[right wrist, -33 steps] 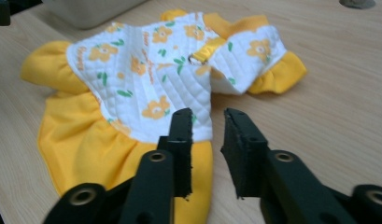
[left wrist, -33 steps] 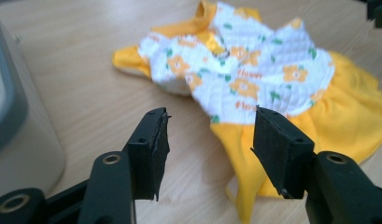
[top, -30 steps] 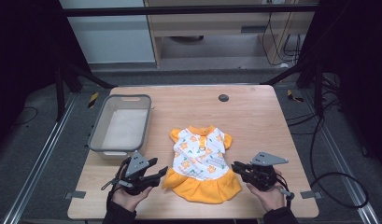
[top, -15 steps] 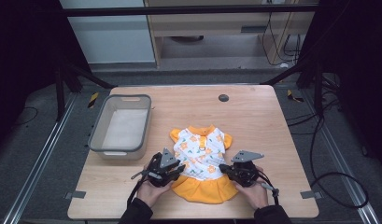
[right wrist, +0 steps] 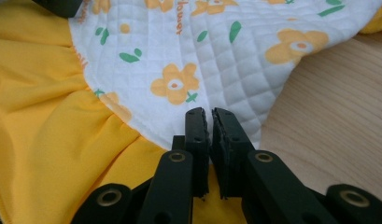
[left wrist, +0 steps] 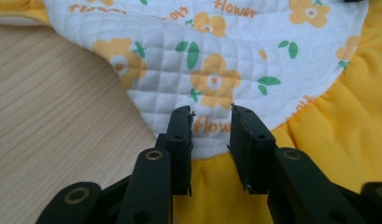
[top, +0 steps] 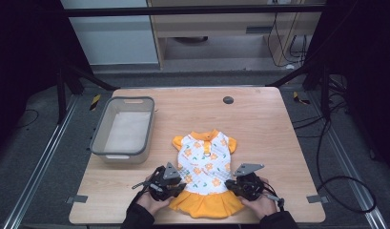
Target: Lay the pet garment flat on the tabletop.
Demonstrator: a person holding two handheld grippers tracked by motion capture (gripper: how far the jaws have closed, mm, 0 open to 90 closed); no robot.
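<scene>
Dress [top: 206, 167], small, quilted white with orange flowers and a yellow-orange skirt, lies flat on the near half of the wooden table [top: 259, 124], collar toward the far edge and skirt hem toward the near edge. A grey bin [top: 123, 129] stands to its left, well apart from it, and a small dark round fitting [top: 228, 99] sits in the table top near the far edge.

Both forearms come in from the near edge in dark sleeves, one hand at each side of the dress where the white bodice meets the skirt. The left gripper [top: 176, 183] is held low over the table at the dress's left side, angled inward toward the cloth. In the left gripper view its jaws have just been opening a little and stand narrowly apart above the white quilted edge [left wrist: 212, 126]; cloth shows in the gap, but I cannot tell whether the pads press on it.

The right gripper [top: 233, 185] mirrors it at the dress's right side, also low and pointing inward, the hand [top: 259, 205] wrapped round its body. In the right gripper view its jaws [right wrist: 210, 122] have come almost together, just a slit between them, at the white edge beside the skirt seam. Whether any fabric is pinched in that slit cannot be made out.
</scene>
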